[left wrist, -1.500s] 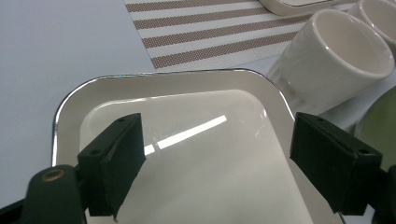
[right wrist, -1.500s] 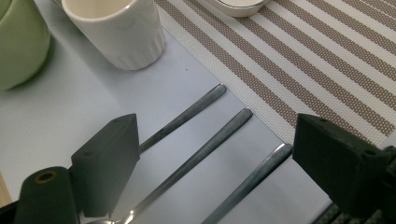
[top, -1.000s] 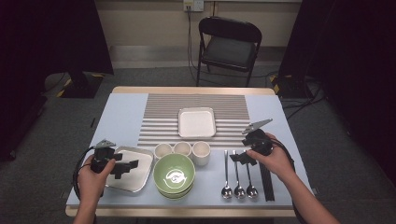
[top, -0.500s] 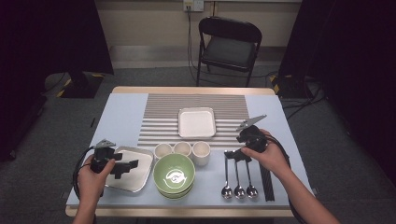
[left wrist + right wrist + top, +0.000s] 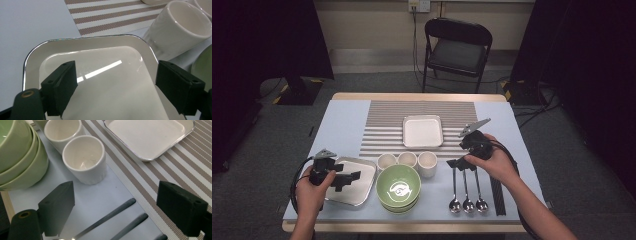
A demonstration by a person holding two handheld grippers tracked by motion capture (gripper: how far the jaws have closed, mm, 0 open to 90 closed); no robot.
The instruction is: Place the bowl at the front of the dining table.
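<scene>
Right gripper view: green bowls (image 5: 17,157) cut off at left edge, spoon handles (image 5: 110,216) run off the bottom, bowls of the spoons unseen. Left gripper view: cup (image 5: 178,30) clipped by right edge, tray (image 5: 100,72) near end cut off at the bottom.

Green bowls (image 5: 398,188), cream cups (image 5: 427,163), brown-striped mat (image 5: 382,125), pale blue table (image 5: 342,120)

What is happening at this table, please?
A person holds tongs in each hand at a laid table. The left tongs hang open over the shiny square metal tray. The right tongs are open above the handles of three metal spoons, beside the white ceramic cup. Nothing is gripped.
</scene>
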